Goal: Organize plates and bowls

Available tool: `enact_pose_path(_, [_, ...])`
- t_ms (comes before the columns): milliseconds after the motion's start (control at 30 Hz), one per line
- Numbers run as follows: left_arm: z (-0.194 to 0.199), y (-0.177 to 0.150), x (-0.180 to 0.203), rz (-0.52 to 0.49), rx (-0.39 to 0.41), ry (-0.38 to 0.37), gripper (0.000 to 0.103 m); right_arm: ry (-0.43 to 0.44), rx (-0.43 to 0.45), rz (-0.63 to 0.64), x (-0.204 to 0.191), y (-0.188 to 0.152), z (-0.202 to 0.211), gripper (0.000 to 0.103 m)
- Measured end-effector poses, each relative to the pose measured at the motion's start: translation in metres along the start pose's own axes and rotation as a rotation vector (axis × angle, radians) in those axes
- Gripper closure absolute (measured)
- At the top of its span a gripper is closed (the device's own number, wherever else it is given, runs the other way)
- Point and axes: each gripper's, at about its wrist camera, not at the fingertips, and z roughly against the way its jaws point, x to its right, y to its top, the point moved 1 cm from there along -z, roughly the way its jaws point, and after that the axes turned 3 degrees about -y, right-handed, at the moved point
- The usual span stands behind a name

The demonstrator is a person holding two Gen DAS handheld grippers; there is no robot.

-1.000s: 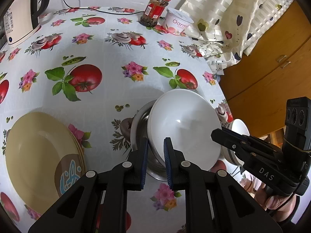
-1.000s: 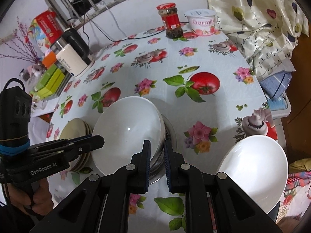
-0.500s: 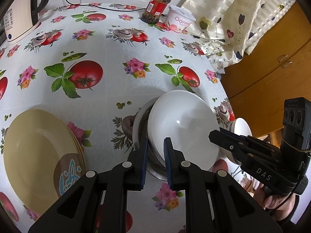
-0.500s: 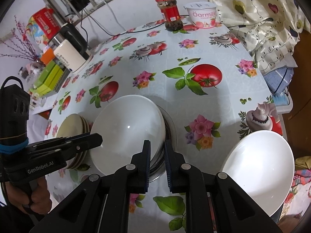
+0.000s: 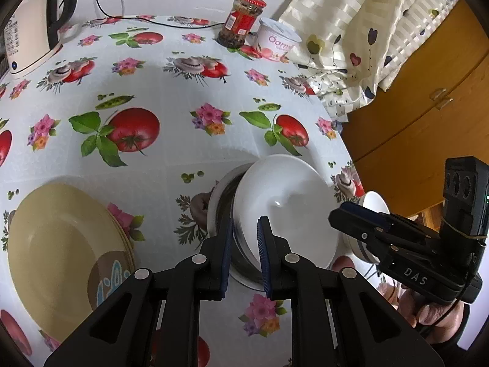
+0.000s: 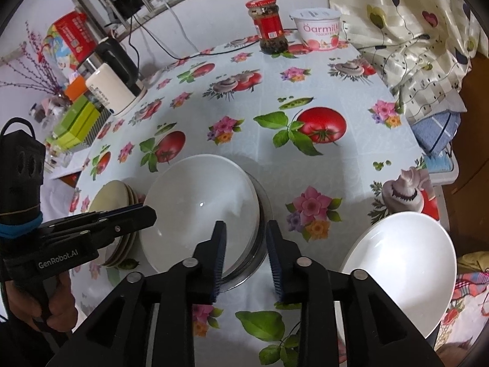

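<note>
A white bowl (image 5: pixel 287 202) (image 6: pixel 198 211) sits tilted in a steel bowl (image 5: pixel 220 202) (image 6: pixel 262 214) near the table's front. My left gripper (image 5: pixel 244 238) has its fingers slightly apart around the white bowl's near rim. My right gripper (image 6: pixel 246 244) is open just in front of the steel bowl's rim, holding nothing. A stack of yellow plates (image 5: pixel 64 250) (image 6: pixel 110 195) lies to the left. A second white bowl (image 6: pixel 400 266) (image 5: pixel 374 203) sits at the table's right edge.
A red-lidded jar (image 6: pixel 269 27), a yogurt tub (image 6: pixel 318 30) and a kettle (image 6: pixel 110 88) stand at the far side of the tomato-print table (image 6: pixel 244 98). A curtain (image 6: pixel 406 30) hangs at the right; boxes (image 6: pixel 73 122) stand left.
Both grippers have pulled back a little from the bowls. The right gripper's fingers have spread from nearly shut to open; the left gripper's have widened slightly.
</note>
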Motion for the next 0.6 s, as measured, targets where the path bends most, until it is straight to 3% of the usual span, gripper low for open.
enact_pose_path(600, [0.023,0.002,0.022,-0.077,0.086,0.000,0.086,-0.065,0.106,0.047,-0.004,0.008,0.036,0.061])
